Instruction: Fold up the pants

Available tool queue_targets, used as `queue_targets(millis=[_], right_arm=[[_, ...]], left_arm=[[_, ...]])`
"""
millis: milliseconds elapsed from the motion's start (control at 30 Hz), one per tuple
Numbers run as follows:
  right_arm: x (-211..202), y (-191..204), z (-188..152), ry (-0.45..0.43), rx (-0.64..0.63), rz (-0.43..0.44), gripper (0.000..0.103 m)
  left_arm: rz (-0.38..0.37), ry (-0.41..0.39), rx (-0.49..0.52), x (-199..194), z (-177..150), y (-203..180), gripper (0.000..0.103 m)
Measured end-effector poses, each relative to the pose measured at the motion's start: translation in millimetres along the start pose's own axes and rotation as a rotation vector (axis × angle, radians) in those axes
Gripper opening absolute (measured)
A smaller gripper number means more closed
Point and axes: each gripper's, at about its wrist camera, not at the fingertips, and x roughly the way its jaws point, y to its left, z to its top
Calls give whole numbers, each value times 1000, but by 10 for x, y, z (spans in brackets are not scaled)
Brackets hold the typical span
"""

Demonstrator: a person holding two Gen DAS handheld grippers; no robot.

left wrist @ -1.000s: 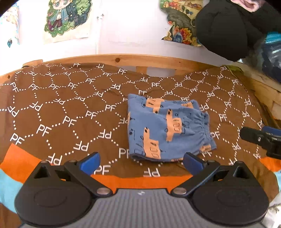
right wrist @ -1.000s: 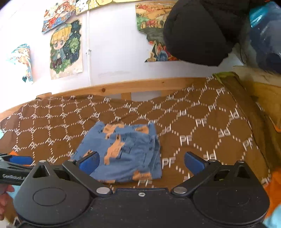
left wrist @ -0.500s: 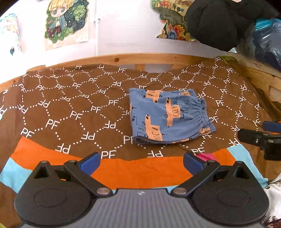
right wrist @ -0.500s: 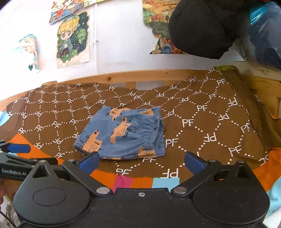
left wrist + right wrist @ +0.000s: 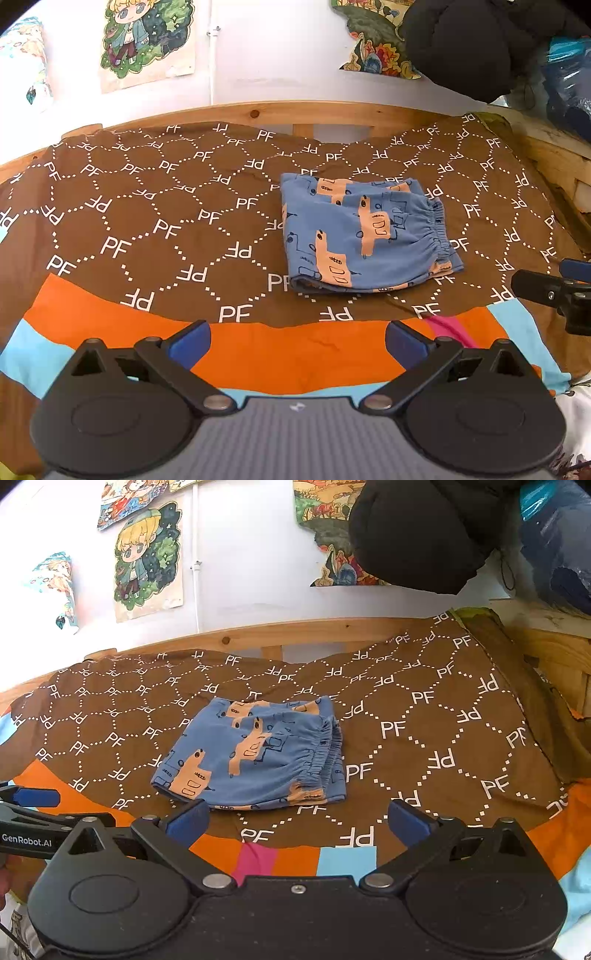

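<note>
The blue pants (image 5: 362, 232) with orange prints lie folded into a small flat bundle on the brown patterned bedspread (image 5: 147, 221), with the elastic waistband on the bundle's right side. In the right wrist view the pants (image 5: 255, 755) rest just beyond the fingers. My left gripper (image 5: 297, 339) is open and empty, held back over the orange band of the spread. My right gripper (image 5: 297, 819) is open too, with nothing in it. The right gripper's tip (image 5: 546, 290) shows at the right edge of the left wrist view, and the left gripper's arm (image 5: 40, 821) shows at the left of the right wrist view.
A wooden bed rail (image 5: 295, 114) runs along the far edge under a white wall with posters (image 5: 147, 37). A black garment (image 5: 465, 48) and a blue plastic bundle (image 5: 557, 535) hang at the upper right. The wooden frame (image 5: 561, 162) borders the right side.
Both grippers have drawn back from the folded pants, so more of the orange and blue border of the spread shows. The pants have stayed where they were.
</note>
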Motion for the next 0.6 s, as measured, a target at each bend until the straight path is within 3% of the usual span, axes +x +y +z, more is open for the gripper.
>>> queue_targets(millis=[600], right_arm=[[12,17,-11,10,-7,3,102]], left_arm=[[8,16,-10,8,-32,40,103]])
